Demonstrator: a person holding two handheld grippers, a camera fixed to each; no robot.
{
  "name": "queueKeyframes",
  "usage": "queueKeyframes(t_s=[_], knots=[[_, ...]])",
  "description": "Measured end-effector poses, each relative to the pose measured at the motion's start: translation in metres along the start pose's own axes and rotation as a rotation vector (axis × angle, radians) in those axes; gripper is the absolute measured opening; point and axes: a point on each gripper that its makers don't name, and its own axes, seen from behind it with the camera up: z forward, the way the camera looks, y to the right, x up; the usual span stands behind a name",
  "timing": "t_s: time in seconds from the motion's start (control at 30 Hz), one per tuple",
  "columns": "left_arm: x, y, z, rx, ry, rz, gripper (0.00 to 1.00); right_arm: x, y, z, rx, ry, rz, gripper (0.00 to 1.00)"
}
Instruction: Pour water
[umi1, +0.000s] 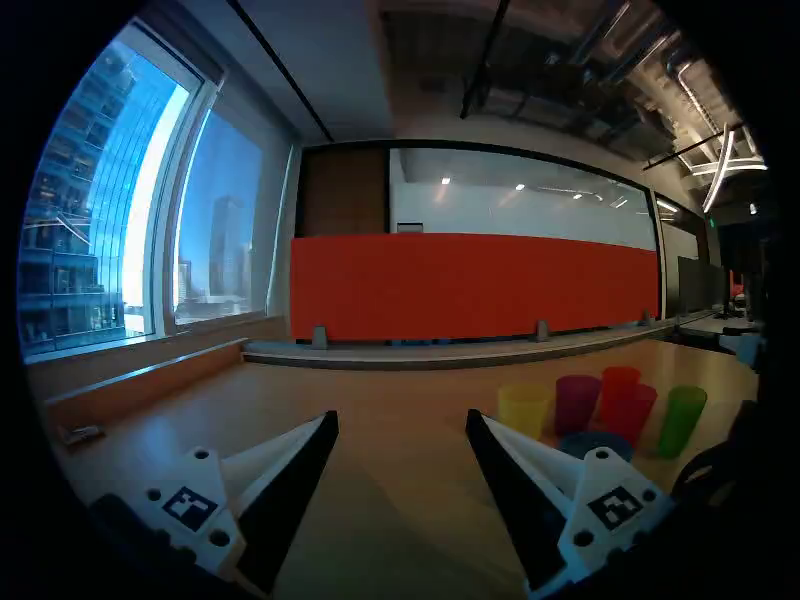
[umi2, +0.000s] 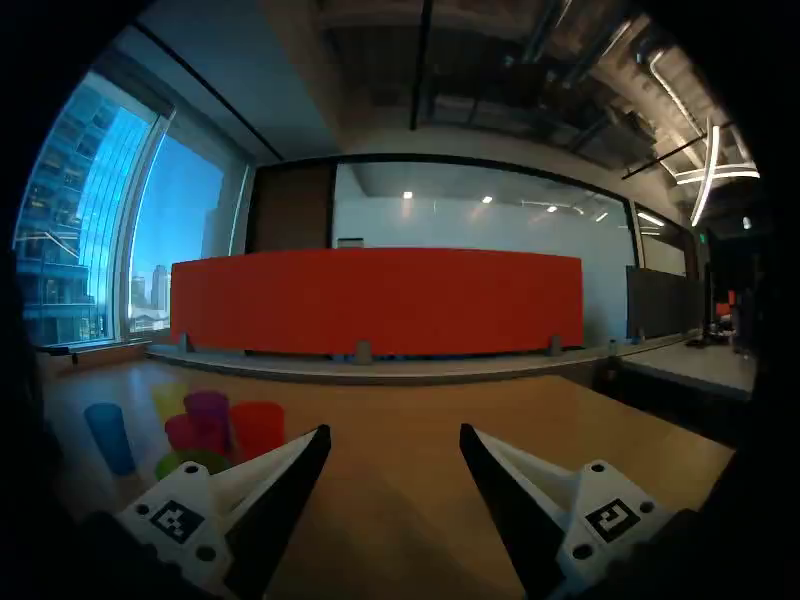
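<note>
Several plastic cups stand grouped on the wooden table (umi1: 400, 420): a yellow cup (umi1: 523, 409), a purple cup (umi1: 577, 402), red cups (umi1: 627, 403), a green cup (umi1: 681, 420) and a blue cup (umi1: 592, 443) low in front. They sit to the right of my left gripper (umi1: 400, 430), which is open and holds nothing. In the right gripper view the same group lies left of my open right gripper (umi2: 393, 440): a blue cup (umi2: 108, 436), a yellow cup (umi2: 168, 400), a purple cup (umi2: 208, 412), a red cup (umi2: 257, 427) and a green cup (umi2: 190, 464).
An orange divider panel (umi1: 470, 285) runs along the table's far edge. Tall windows (umi1: 110, 240) stand on the left. A second desk (umi2: 690, 365) lies off to the right in the right gripper view.
</note>
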Motion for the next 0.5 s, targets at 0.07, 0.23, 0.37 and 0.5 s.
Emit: queueKeyframes(t_s=[0.07, 0.23, 0.37, 0.5], knots=[[0.0, 0.0, 0.0001, 0.0, 0.0, 0.0, 0.95, 0.0002, -0.0004, 0.0004, 0.002, -0.001, 0.0, 1.0], [0.0002, -0.0002, 0.0001, 0.0, 0.0, 0.0, 0.95, -0.0002, -0.0004, 0.0009, 0.002, -0.001, -0.001, 1.0], [0.0, -0.0001, -0.0001, 0.0, 0.0, 0.0, 0.95, -0.0007, -0.0004, 0.0009, 0.002, -0.002, -0.001, 1.0], [-0.0001, -0.0003, 0.0, 0.0, 0.0, 0.0, 0.95, -0.0008, -0.0002, 0.0012, 0.001, -0.002, 0.0, 1.0]])
